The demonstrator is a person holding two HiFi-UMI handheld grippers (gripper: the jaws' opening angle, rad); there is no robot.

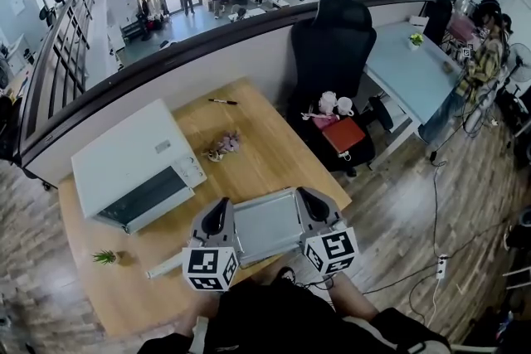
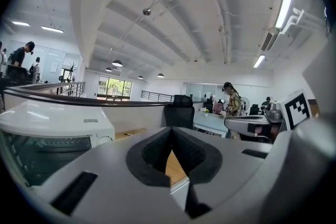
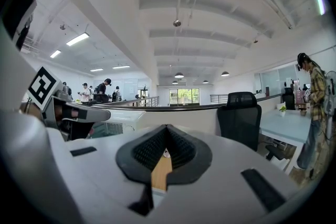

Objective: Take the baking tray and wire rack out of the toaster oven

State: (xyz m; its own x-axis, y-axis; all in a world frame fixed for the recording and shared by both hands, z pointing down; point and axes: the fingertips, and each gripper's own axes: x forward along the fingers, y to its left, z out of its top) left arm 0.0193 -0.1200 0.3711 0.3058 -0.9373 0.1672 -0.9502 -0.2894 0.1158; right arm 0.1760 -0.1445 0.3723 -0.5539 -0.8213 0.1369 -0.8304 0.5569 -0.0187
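Evidently the baking tray (image 1: 267, 226) already lies outside the toaster oven (image 1: 137, 170), off its front right, flanked by the left gripper (image 1: 219, 216) and the right gripper (image 1: 315, 201). Both have their jaws pressed together and appear empty. The tray is probably light, stiff, slippery sheet metal, so it is best pinched by its raised rim.

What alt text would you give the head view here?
Seen from above, a person's left claw and right claw grip the side edges of a metal tray near the front edge of a wooden table. A white toaster oven, door closed, sits at the table's left.
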